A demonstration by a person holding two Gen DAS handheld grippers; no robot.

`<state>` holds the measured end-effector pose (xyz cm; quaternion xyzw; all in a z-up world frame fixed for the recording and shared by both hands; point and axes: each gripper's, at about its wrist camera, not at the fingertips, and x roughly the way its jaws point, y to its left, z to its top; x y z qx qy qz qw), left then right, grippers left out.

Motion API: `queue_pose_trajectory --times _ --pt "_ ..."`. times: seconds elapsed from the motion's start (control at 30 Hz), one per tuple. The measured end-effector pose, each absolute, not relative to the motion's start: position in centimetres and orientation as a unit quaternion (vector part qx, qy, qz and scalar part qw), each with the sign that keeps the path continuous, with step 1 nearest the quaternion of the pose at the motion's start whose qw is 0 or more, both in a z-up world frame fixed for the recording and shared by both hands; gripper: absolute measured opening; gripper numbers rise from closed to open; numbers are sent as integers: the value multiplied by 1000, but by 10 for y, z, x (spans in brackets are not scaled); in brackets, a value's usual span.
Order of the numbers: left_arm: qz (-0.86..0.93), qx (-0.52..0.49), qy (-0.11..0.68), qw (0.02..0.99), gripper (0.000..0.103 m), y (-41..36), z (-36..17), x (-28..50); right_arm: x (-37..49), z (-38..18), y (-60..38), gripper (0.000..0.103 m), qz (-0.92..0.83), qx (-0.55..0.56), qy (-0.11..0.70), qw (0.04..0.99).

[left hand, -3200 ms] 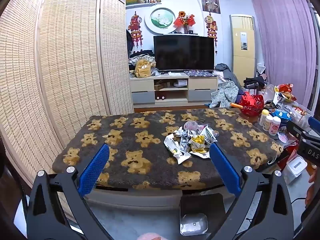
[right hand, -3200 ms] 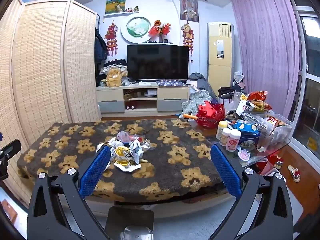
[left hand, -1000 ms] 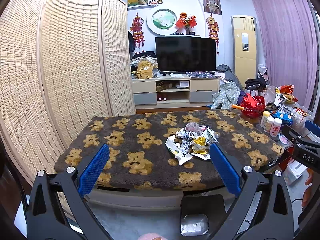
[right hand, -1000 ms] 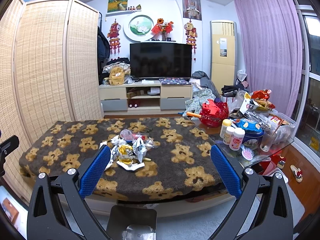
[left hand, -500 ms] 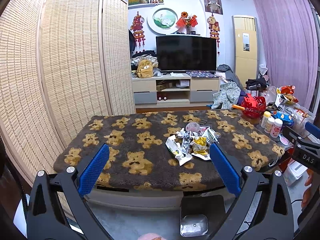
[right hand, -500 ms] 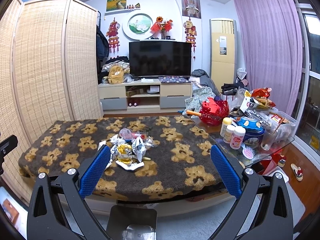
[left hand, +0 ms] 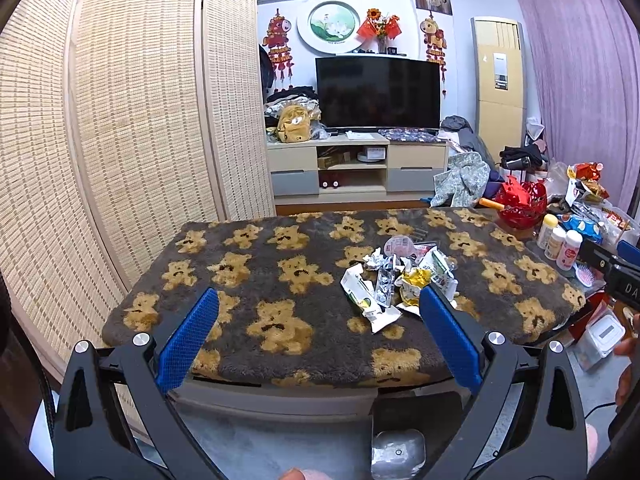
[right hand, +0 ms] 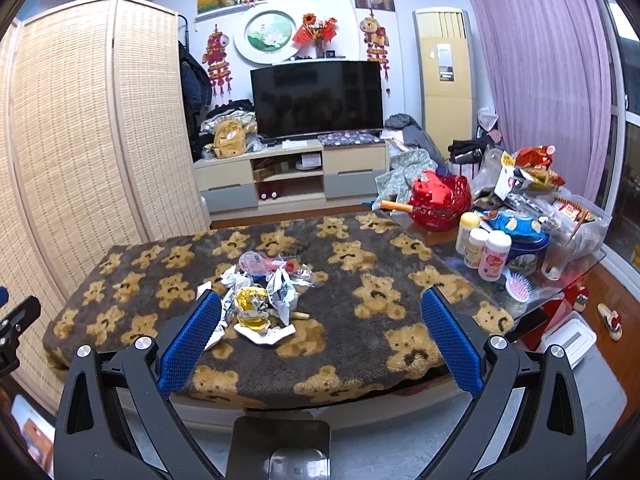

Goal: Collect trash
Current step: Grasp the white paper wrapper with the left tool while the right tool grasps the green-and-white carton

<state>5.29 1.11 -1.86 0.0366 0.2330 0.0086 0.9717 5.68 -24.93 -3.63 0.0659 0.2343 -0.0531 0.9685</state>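
Trash (left hand: 394, 280) is lying heaped in the middle of the bear-print blanket (left hand: 280, 280), well ahead of me. I am holding my left tongs (left hand: 318, 334) and right tongs (right hand: 320, 336) wide, both empty. I am judging it best to start at a loose edge wrapper (the white one (right hand: 264, 334) nearest me).

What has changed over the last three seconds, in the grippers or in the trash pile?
Little. Both views drift slightly, the right one tilting; left gripper and right gripper stay open and empty, short of the table. The wrapper pile lies untouched on the bear blanket.
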Motion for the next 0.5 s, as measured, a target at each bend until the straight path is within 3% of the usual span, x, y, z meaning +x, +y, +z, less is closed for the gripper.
queue_pose_trajectory --times 0.5 --pt "9 55 325 944 95 6 -97 201 207 -105 -242 100 -45 59 331 941"
